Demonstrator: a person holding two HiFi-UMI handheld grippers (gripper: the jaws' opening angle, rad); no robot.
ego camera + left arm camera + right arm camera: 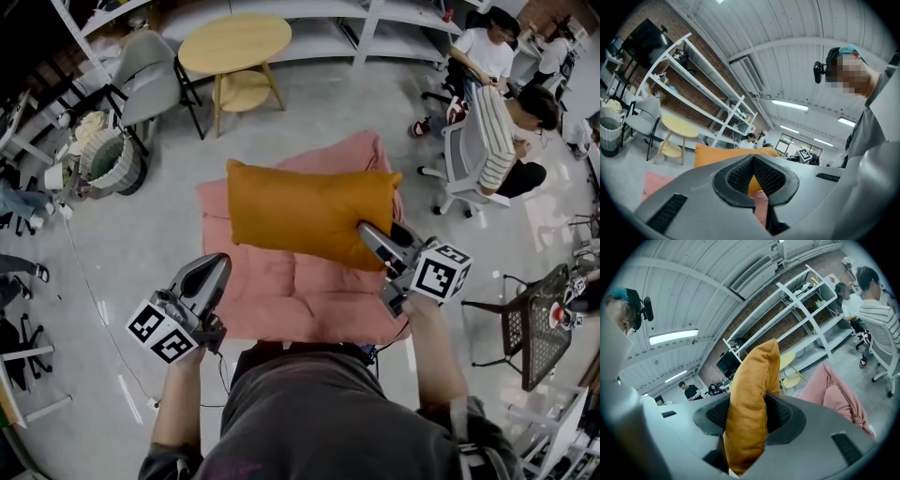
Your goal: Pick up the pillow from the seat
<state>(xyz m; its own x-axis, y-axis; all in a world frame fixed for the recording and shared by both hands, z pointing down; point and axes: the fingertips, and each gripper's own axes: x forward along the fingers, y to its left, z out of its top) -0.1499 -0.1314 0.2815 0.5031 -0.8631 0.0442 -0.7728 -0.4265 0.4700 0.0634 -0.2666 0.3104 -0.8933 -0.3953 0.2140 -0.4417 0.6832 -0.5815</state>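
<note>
An orange pillow (309, 214) hangs lifted over the pink cushioned seat (281, 291). My right gripper (370, 234) is shut on its lower right corner. In the right gripper view the pillow (752, 399) stands on edge, pinched between the jaws of the right gripper (749, 416), with the pink seat (834, 394) behind it. My left gripper (214, 272) hovers at the seat's front left corner, clear of the pillow, jaws together and holding nothing. From the left gripper (752, 176) the pillow (717, 154) shows beyond the jaws.
A round wooden table (234, 47) and a grey chair (145, 66) stand behind the seat, with a wicker basket (108, 159) to the left. People sit on office chairs (464, 164) at the right. A black mesh chair (539, 323) is at my right side.
</note>
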